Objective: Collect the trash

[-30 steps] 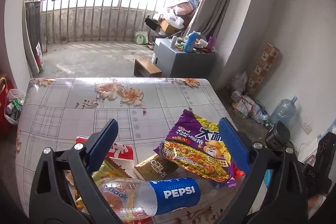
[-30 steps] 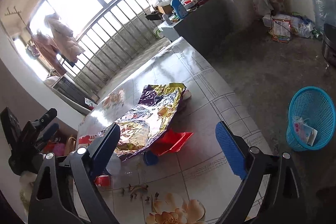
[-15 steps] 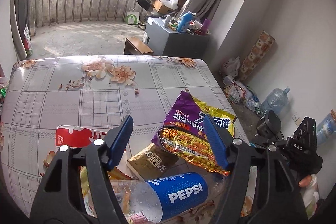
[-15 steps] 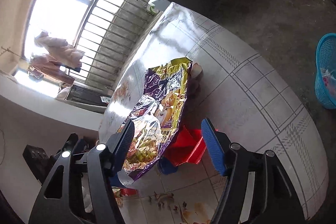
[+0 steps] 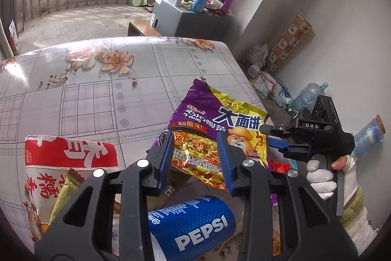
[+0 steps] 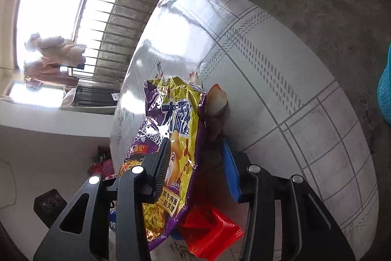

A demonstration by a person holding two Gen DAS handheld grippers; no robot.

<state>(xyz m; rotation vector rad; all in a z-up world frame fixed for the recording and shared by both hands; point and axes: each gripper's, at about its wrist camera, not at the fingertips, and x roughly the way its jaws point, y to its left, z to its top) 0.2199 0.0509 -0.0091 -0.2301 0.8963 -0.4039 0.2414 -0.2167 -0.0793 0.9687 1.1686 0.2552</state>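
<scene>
The noodle bag point(image 5: 215, 136) lies crumpled on the table point(image 5: 80, 94), near its right edge, propped over other litter. Since a second ago both tools have come down onto it from opposite sides, and their jaws have just been closing. The left gripper point(image 5: 195, 153) now has the bag's printed lower part between its blue pads; the right gripper point(image 6: 193, 160) straddles the bag's raised side edge. The pads sit close to the film on both, but whether they press on it cannot be told, so neither grip is confirmed. Judgement: this is the pick-up step, with the bag the first item to go. The bag is thin glossy foil film, purple and yellow, creased and springy; it is likely to slip unless pinched on a fold. Below it lie a smooth clear bottle point(image 5: 193, 226) with a blue label, a flat red wrapper point(image 6: 210, 231) and a red-and-white pouch point(image 5: 68, 155). The table carries a slick floral cover. A blue mesh basket point(image 6: 385, 94) stands on the floor beyond.
</scene>
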